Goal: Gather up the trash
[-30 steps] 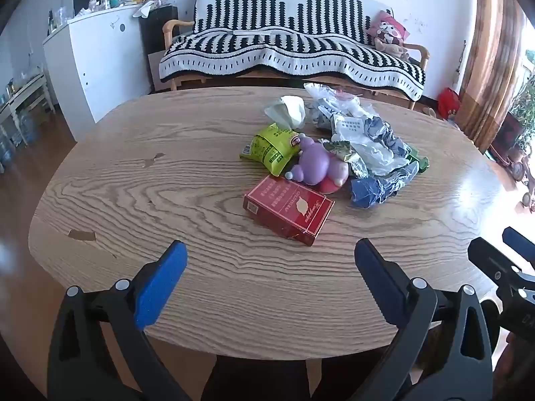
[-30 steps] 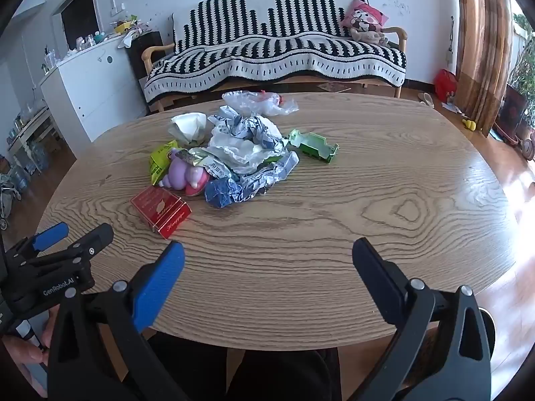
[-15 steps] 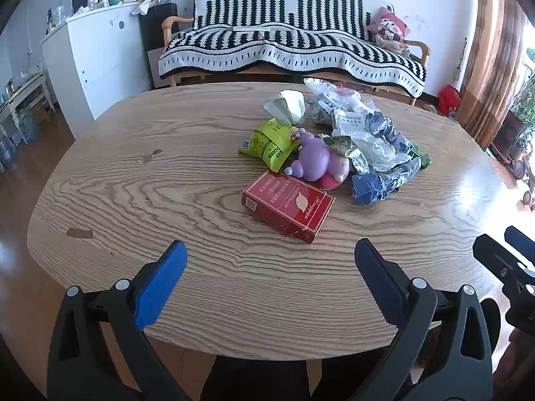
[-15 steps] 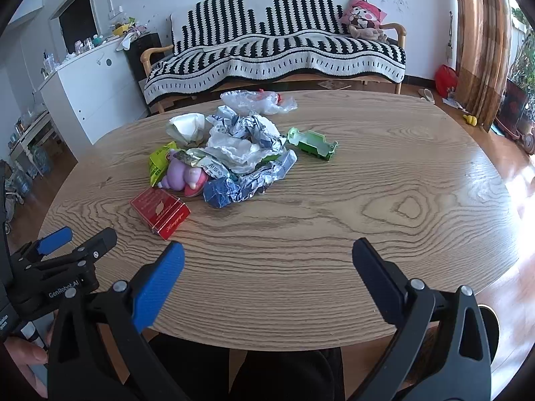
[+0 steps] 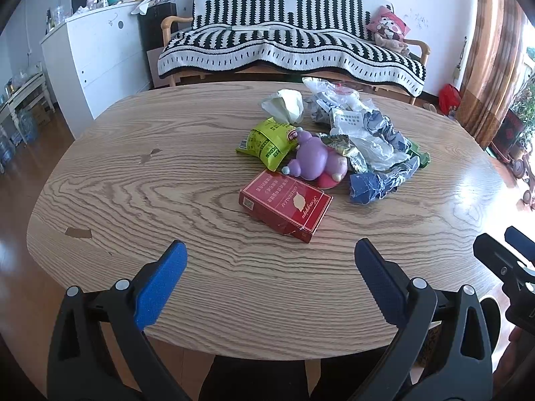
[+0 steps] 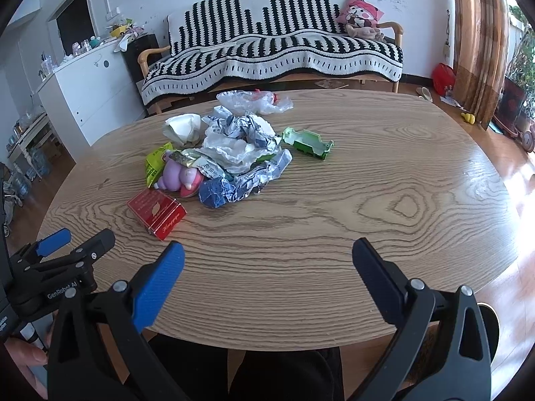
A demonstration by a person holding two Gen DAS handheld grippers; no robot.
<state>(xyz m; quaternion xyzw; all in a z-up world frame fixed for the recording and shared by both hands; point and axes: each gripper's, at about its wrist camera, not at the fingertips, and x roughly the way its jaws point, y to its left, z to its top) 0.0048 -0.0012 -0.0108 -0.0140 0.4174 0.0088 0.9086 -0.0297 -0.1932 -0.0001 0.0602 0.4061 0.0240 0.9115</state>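
Wood surface [image 5: 167, 180] w/ sofa [image 5: 291, 46] at far side. Trash pile [image 6: 234, 153] mid-surface, left of centre; red box [image 5: 286, 205] nearest. Both grippers, left [image 5: 269, 260] and right [image 6: 267, 260], hover at near edge, fingers wide apart, holding nothing. Risk: loose wrappers slip or scatter if pinched shallow.

Right gripper [image 6: 267, 260] spread wide, empty, over tabletop's [image 6: 384, 180] near edge. Red cigarette box [image 6: 156, 213] near left edge; crumpled wrappers [image 6: 240, 147] heaped centre-left; green tray [image 6: 308, 143] just beside them.
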